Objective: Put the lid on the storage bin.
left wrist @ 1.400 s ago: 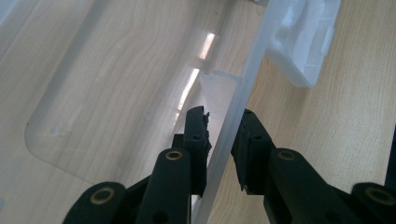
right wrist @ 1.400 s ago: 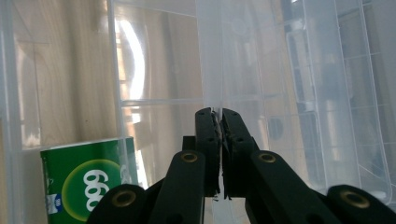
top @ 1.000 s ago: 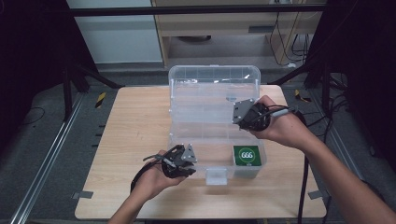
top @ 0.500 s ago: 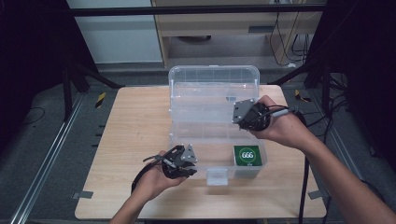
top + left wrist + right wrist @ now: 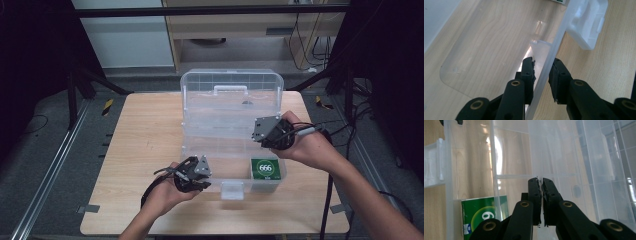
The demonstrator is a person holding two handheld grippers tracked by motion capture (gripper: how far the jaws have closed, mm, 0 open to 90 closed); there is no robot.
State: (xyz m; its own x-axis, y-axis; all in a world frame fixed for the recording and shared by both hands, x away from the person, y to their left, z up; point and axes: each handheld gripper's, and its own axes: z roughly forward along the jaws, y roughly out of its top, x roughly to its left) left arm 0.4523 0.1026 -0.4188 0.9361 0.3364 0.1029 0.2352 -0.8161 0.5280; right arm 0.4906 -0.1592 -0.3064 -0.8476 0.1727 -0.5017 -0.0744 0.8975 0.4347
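We hold clear box [image 5: 232, 125] at table [image 5: 135, 135] centre. Left gripper [image 5: 192, 174] at 7 o'clock, jaws straddling front wall [image 5: 546, 72], small gap. Right gripper [image 5: 270, 132] at 3 o'clock, pinching inner tray edge [image 5: 539, 157]. Green pack [image 5: 265, 168] sits front-right compartment. Next, likely: lift tray level, steady box.

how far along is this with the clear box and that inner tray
Done: the clear box stands open, its lid upright. In hand: the right hand-held gripper pinches a thin clear tray wall inside it, while the left hand-held gripper straddles the box's front wall without closing. Left: the tray isn't out yet; the green pack sits in the front compartment.
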